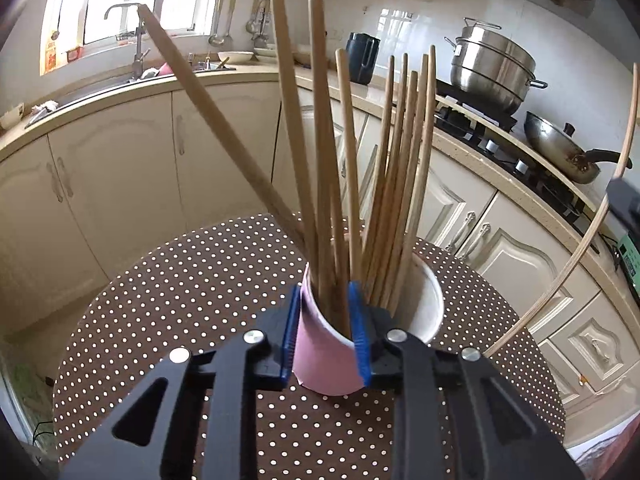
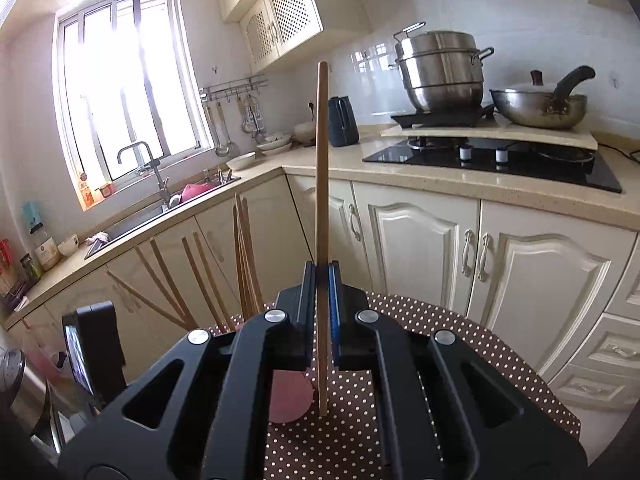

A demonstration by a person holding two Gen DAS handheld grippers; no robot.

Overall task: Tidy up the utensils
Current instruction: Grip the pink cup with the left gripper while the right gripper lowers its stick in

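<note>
Right gripper [image 2: 323, 320]: jaws clenched on a single wooden chopstick [image 2: 322, 208], held near its lower third. Long axis close to vertical; lower tip hangs just above the brown polka-dot tablecloth [image 2: 440, 328], beside a pink disc [image 2: 290, 398] I cannot identify. Upper end rises well above the jaws.

Left gripper [image 1: 323, 328]: blue pads pinch the near wall of the pink cup [image 1: 326, 356], one pad outside, the other inside the rim. The cup stands upright on the same table. Cup steadied, in my judgement.

Cup contents: a bundle of wooden chopsticks [image 1: 384, 184], fanned upward; one leans far out to the left. Open room remains on the cup's right, inner white wall visible.

Key relation: from the right wrist view the fanned bundle [image 2: 240, 264] lies to the left of, and beyond, the held stick. In the left wrist view the held stick [image 1: 624, 152] shows at the right edge, apart from the cup. Judgement: the stick needs carrying leftward, raised over the rim, kept vertical, then lowered into the free side.

Beyond: cream cabinets, hob, steel steamer pot [image 2: 440, 68].
</note>
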